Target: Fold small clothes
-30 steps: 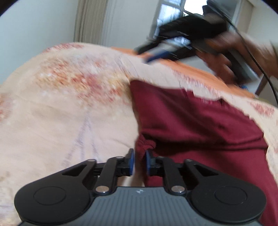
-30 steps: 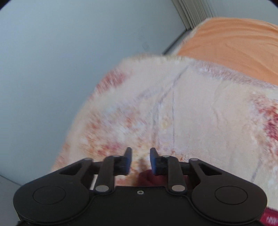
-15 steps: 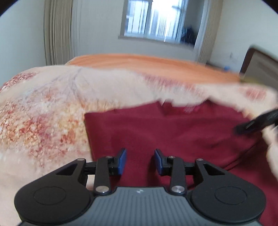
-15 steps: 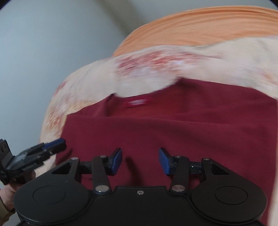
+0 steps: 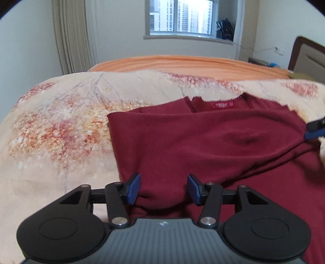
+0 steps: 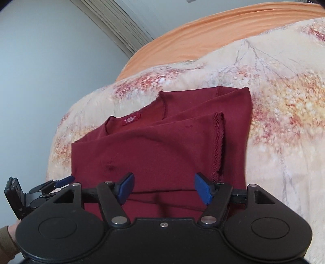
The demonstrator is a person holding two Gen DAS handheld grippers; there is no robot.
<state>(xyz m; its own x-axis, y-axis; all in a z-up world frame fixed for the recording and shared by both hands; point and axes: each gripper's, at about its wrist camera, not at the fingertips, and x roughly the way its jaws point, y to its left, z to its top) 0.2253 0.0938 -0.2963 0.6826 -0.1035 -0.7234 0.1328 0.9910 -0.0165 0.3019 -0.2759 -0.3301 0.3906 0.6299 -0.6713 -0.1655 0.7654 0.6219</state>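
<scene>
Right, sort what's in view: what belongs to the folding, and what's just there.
Part of the job:
- red shirt, partly folded on the quilt
- left gripper, open, above the shirt
- right gripper, open, above the shirt; both have just been opening, nothing pinched

Just there:
- floral quilt
- orange sheet
- curtain
- window
- headboard

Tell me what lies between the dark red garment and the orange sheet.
Only the floral blanket lies between the dark red garment and the orange sheet, nothing resting on it; both wrist views show this.
</scene>
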